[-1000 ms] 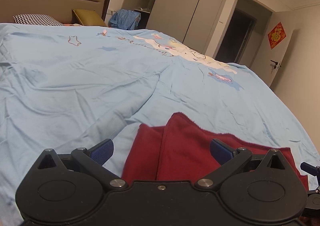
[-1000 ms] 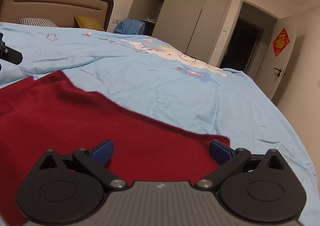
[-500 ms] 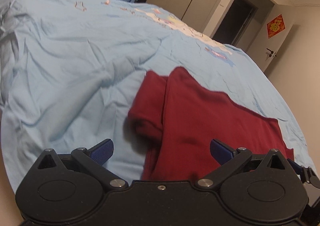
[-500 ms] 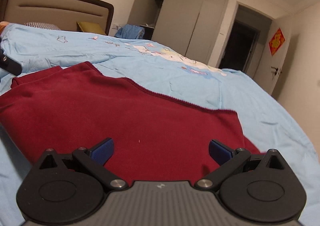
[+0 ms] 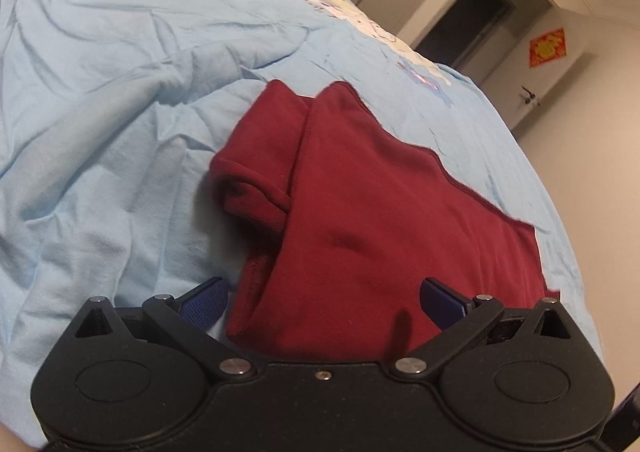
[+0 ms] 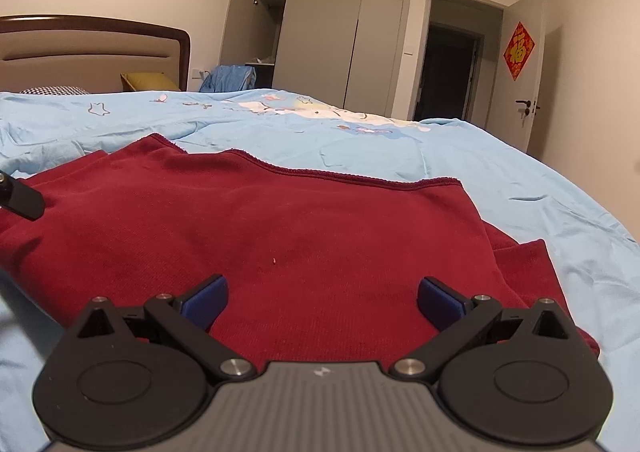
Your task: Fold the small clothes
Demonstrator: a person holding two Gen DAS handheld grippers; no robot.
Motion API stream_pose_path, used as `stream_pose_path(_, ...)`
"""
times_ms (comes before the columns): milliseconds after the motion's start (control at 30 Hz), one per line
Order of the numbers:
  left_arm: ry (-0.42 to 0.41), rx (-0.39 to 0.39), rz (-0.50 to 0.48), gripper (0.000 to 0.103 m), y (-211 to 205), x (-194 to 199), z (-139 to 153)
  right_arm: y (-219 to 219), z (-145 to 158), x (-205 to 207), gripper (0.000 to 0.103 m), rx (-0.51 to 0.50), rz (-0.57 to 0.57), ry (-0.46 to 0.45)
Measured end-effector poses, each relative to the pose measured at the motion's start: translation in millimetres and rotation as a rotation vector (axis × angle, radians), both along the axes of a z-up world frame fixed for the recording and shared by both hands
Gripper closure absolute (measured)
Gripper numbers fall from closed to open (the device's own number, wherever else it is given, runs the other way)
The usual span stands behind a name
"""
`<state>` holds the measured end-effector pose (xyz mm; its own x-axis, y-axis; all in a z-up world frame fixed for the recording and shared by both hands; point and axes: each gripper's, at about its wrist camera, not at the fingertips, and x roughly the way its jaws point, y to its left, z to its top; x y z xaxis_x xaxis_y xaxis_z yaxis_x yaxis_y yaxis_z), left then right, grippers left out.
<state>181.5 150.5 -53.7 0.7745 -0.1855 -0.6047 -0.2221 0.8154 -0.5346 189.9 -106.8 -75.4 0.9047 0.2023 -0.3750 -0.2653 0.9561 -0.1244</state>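
Note:
A dark red top lies folded on the light blue bedcover, one short sleeve sticking out at its left side. My left gripper is open and empty, held above the near left edge of the top. In the right wrist view the red top spreads flat across the bedcover, its hem edge on the far side. My right gripper is open and empty above the near part of the top. A part of the left gripper shows at the left edge.
A brown headboard, a checked pillow and a yellow cushion stand at the bed's head. Grey wardrobes, a dark doorway and a door with a red sign lie beyond the bed.
Both grippers have pulled back and risen from the red top, so more of it shows. The left view now tilts down onto it. Both jaws stayed open.

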Motion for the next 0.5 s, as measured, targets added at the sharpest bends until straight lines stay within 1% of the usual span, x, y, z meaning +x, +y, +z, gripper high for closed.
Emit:
stream_pose_path(133, -0.005, -0.066, 0.037, 0.003, 10.0, 3.2, -3.4, -0.3, -1.5, -0.8, 0.000, 0.008, -0.002, -0.002)
stream_pose_path(333, 0.001, -0.068, 0.040, 0.012, 12.4, 5.5, -6.8, -0.3, -3.0, -1.7, 0.000, 0.017, -0.004, -0.002)
stream_pose_path(433, 0.012, -0.056, 0.046, 0.019, 12.8, 6.1, -6.4, -0.1, -3.5, -1.8, 0.000, 0.020, -0.006, -0.003)
stream_pose_path(500, 0.016, -0.048, 0.046, 0.030, 12.3, 6.0, -3.7, 0.0, -3.8, -1.7, 0.000, 0.021, -0.007, -0.002)
